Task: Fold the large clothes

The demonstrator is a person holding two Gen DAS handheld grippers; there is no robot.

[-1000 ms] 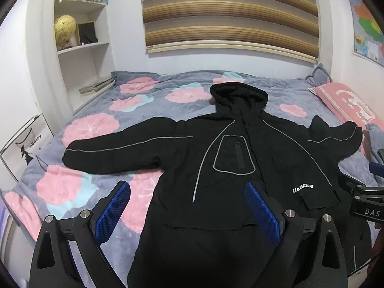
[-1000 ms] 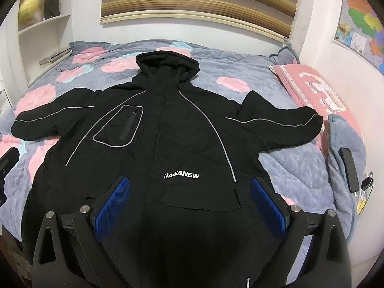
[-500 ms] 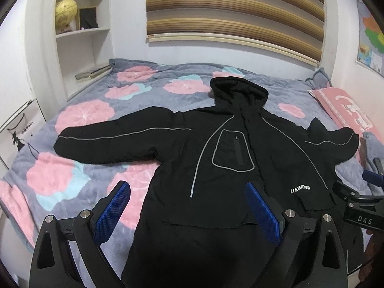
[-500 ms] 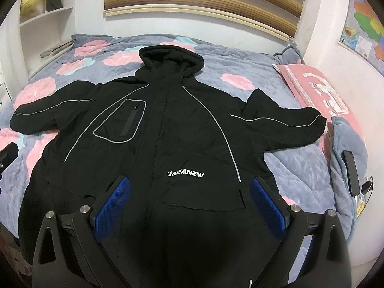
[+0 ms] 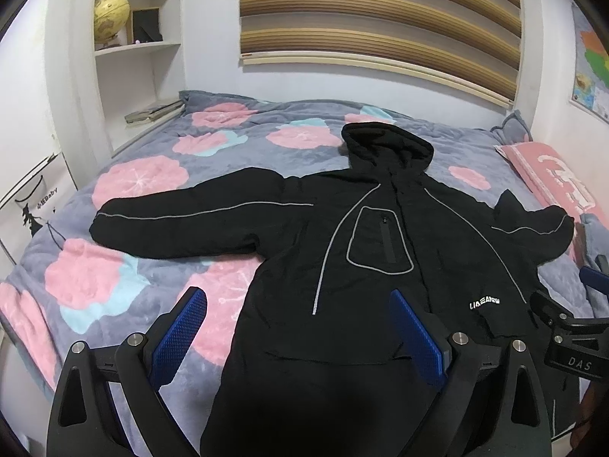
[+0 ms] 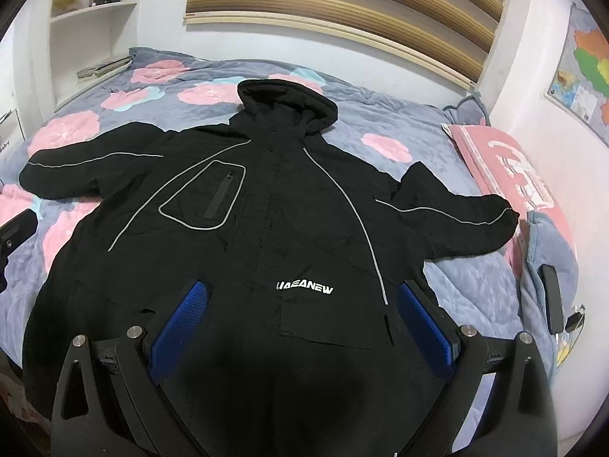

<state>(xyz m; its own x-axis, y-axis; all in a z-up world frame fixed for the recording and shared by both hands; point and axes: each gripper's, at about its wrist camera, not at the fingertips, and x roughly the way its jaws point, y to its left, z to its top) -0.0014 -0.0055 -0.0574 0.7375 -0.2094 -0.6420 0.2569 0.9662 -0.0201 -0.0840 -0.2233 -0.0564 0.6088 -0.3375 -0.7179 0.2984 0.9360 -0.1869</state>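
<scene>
A large black hooded jacket (image 5: pixel 380 251) with grey piping lies flat, front up, on the bed, both sleeves spread out; it also shows in the right wrist view (image 6: pixel 274 205). My left gripper (image 5: pixel 297 327) is open and empty above the jacket's lower left side. My right gripper (image 6: pixel 300 323) is open and empty above the jacket's lower front. The right gripper's body shows at the right edge of the left wrist view (image 5: pixel 567 335). The jacket's hem is hidden below both views.
The bed has a grey quilt with pink flowers (image 5: pixel 144 179). A pink pillow (image 6: pixel 510 163) and a folded grey blanket with a dark phone (image 6: pixel 552 297) lie on the right. White shelves with a globe (image 5: pixel 110 19) stand at the left; walls are behind and to the right.
Both grippers have tilted down and drawn slightly back, so the jacket sits lower and farther in each view. The jacket has not moved. Both jaws stay open.
</scene>
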